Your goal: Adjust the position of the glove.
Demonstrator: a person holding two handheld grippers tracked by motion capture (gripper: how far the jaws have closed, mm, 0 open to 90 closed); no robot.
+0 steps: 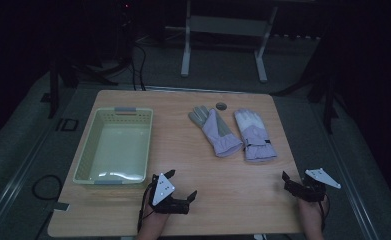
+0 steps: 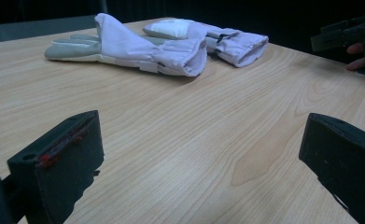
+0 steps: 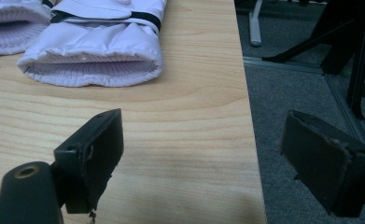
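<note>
Gloves lie side by side on the far right half of the wooden table [image 1: 183, 150], the left glove [image 1: 214, 131] angled with its grey palm up, the right glove [image 1: 253, 135] straight, cuffs toward the person. From the high view there is a pale green basket [image 1: 114, 146] on the table's left side and a small dark round object [image 1: 221, 105] just beyond the gloves; neither gripper view takes these in. The left gripper view brings the lilac cuff folds of the left glove [image 2: 138, 51] up close, with the right glove [image 2: 217, 39] behind it, and at its far right edge fingers of the other hand [image 2: 364, 58] around dark gripper parts. The right gripper view looks straight into the open cuff of the right glove [image 3: 96, 51], near the table's right edge, grey carpet [image 3: 292, 93] beyond.

Left gripper [image 1: 179, 187] sits low over the near edge, jaws spread wide, nothing between them, pointing toward the gloves. Right gripper [image 1: 295, 182] hangs at the near right corner, jaws also wide apart and empty, one over wood, one over floor. Both hands come in from the bottom.
</note>
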